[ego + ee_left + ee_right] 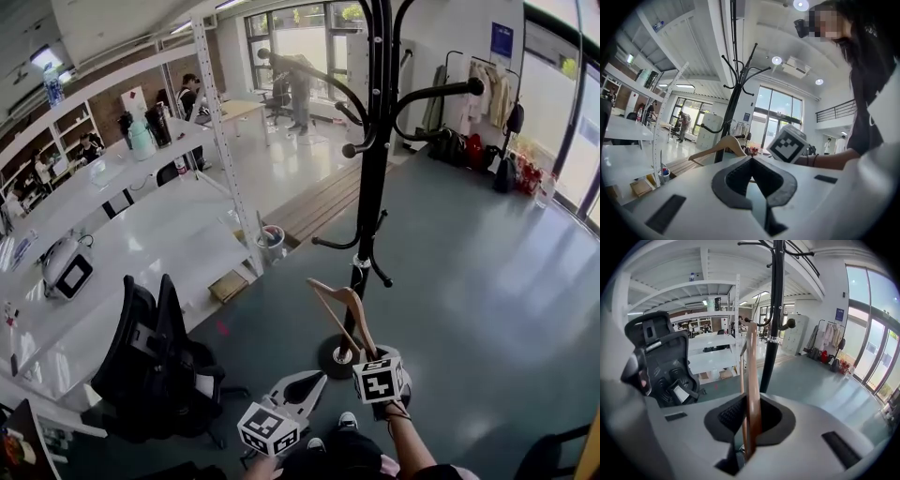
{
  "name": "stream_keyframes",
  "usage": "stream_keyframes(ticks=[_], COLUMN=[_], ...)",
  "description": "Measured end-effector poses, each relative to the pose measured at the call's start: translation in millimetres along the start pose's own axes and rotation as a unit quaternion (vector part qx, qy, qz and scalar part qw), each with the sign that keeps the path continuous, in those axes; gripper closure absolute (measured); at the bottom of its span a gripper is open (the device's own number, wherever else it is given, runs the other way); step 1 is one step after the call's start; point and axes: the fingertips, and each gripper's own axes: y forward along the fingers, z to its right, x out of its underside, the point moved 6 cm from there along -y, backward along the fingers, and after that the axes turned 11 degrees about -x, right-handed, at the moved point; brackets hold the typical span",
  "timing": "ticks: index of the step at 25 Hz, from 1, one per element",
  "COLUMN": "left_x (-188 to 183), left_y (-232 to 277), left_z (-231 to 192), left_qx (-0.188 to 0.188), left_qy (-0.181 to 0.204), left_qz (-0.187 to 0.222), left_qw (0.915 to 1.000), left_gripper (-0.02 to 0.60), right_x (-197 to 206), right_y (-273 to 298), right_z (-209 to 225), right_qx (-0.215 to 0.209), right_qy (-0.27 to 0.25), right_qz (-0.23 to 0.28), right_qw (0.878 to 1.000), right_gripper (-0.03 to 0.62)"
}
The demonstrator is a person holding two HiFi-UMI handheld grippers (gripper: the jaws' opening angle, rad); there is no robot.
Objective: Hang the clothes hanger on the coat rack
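Observation:
A light wooden clothes hanger (341, 311) is held low in front of the black coat rack (374, 141), beside the pole and above the rack's round base. My right gripper (368, 358) is shut on it; in the right gripper view the hanger (752, 380) runs upright between the jaws of the right gripper (752, 404), with the coat rack pole (774, 315) just behind. My left gripper (317, 380) is to the left, shut with nothing in it. In the left gripper view the left gripper (751, 160) points towards the hanger (719, 145) and the coat rack (736, 93).
A black office chair (155, 361) stands close on the left, next to white desks (112, 253) and a white shelf frame (220, 122). A small bin (271, 242) sits by the frame's foot. Clothes and bags (478, 131) are far right. Grey floor (487, 281) spreads to the right.

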Motion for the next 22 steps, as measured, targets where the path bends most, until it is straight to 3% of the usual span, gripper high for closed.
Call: stream_keyframes(ticks=[12,18,22], left_x=[-22,-22,-21], left_y=[52,76,85], left_z=[-32,-34,-35], left_qx=[-0.019,-0.021,-0.022], left_qy=[0.0,-0.006,-0.007], left_qz=[0.009,0.002,-0.004], left_qw=[0.9998,0.9998,0.9997], left_gripper=[0.581,0.581,0.581], right_x=[-58,-54,-46], right_y=[80,111,122], right_z=[42,45,43], right_qx=[-0.006,-0.03,-0.055], right_qy=[0.015,0.014,0.031], right_qz=[-0.032,-0.068,-0.063], right_qw=[0.999,0.997,0.996], right_gripper=[0.545,0.545,0.545])
